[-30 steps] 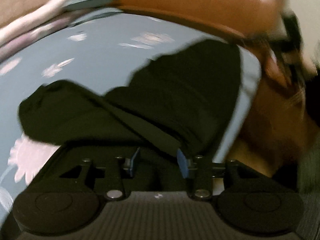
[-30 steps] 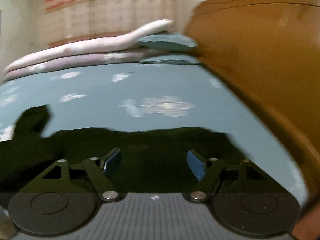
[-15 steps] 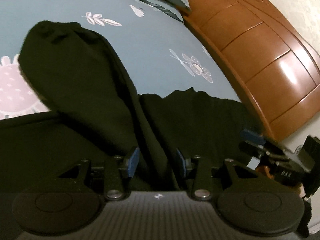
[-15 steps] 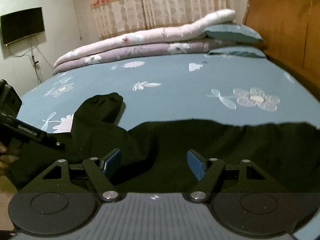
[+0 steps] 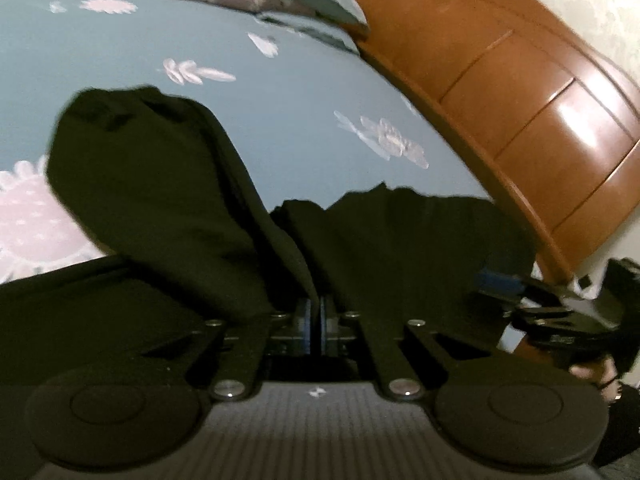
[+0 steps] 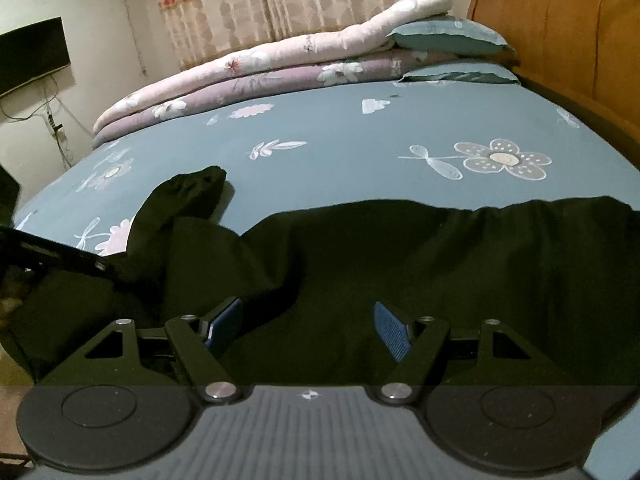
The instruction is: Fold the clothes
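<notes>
Black garment (image 5: pixel 168 200), seemingly soft, limp and light, is lying on the bed (image 6: pixel 340 168); left gripper (image 5: pixel 316 320) is pinching its fold, best taken at edges, right gripper (image 6: pixel 308 328) gaping empty above it.

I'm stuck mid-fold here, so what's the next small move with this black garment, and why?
Probably close the right gripper on the black garment: its jaws stand open over the cloth, while the left gripper is already shut on a fold.

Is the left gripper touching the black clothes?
Touching. In the left wrist view, the left gripper is shut on a fold of the black clothes, which runs right into its closed blue pads.
</notes>
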Tool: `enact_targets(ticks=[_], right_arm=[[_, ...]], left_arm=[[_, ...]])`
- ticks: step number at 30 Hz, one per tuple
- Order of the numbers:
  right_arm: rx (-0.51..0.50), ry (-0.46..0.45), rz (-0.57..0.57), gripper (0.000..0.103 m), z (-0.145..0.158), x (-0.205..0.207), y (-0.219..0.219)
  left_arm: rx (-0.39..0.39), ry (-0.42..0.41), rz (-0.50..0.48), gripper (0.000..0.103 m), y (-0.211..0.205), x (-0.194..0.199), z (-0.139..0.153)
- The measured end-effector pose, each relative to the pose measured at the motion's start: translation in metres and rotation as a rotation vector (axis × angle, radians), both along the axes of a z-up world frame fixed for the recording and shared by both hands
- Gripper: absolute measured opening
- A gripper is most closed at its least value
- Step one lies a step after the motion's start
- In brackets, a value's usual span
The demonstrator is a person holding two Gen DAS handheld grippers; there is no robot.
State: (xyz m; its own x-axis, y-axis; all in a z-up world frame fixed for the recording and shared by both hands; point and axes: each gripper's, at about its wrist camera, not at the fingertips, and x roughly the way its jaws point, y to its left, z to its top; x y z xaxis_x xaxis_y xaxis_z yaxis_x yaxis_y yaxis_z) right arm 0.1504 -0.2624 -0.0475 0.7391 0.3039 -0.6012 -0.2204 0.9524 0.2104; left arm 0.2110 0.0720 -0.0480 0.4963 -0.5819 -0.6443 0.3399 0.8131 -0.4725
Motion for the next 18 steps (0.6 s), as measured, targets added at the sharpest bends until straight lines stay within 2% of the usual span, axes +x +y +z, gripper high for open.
enact_targets(ticks=[6,13,15,16,17,18], right_arm=[[0.012,0.029,0.043,0.077,-0.009,0.004,0.009],[0.008,0.066,0.087,0.077,-0.021,0.010,0.020],[0.004,0.068,0.092,0.077,-0.022,0.009,0.021],[0.002,0.068,0.093,0.077,-0.021,0.009,0.021],[0.001,0.068,0.094,0.077,-0.021,0.008,0.021],[0.001,0.069,0.091,0.078,-0.021,0.007,0.021]], left_arm=[[-0.009,-0.020,0.079,0.002,0.022,-0.047,0.009],[-0.058,0.064,0.162,0.003,0.041,-0.072,-0.017],[-0.105,0.080,0.177,0.015,0.048,-0.069,-0.020],[-0.138,0.083,0.177,0.028,0.053,-0.067,-0.020],[-0.170,0.077,0.182,0.037,0.056,-0.063,-0.017],[-0.199,0.083,0.187,0.052,0.058,-0.058,-0.016]])
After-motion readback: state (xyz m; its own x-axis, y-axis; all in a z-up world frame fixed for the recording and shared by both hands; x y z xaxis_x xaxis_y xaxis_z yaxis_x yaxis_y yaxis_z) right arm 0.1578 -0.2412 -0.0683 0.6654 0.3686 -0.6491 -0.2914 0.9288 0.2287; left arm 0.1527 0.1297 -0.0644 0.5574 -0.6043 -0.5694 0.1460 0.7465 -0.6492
